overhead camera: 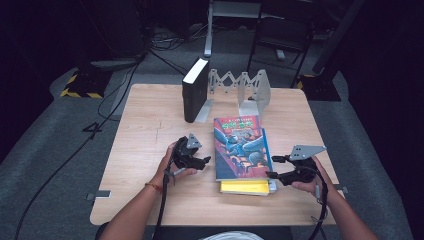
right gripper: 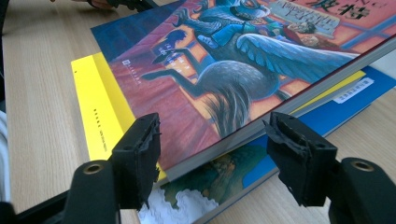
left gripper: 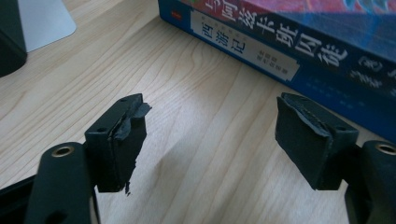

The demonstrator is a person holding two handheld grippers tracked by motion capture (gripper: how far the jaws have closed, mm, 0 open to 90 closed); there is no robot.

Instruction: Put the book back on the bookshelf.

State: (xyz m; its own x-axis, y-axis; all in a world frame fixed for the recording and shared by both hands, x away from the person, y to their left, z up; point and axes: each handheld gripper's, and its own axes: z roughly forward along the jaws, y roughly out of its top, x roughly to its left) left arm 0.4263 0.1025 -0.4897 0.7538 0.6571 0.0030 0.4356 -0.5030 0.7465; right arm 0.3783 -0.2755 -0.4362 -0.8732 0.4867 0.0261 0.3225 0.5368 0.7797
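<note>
The right tool (overhead camera: 276, 167) stands wide open and holds nothing, its jaws straddling the near right corner of the illustrated book (overhead camera: 242, 146) that tops a stack of three on the counter (overhead camera: 150, 130). The left tool (overhead camera: 199, 159) is open too and empty, resting just beside that book's blue spine (left gripper: 261, 46).

The main risk, as I judge it, is the right tool closing on more than one cover. In the right gripper view the top book overhangs a yellow book (right gripper: 93, 105) and a blue-covered book (right gripper: 219, 179) beneath it, so a low bite could pinch two edges together or drag the stack askew. A shallow bite on the corner alone could let the heavy volume droop or slip free. A shove from the left tool could slide the whole stack.

The two lower books are mostly covered, their titles unreadable. The black upright book (overhead camera: 195, 90) and the folding metal book rack (overhead camera: 252, 90) at the far edge show little detail, and the surrounding floor is dark.
</note>
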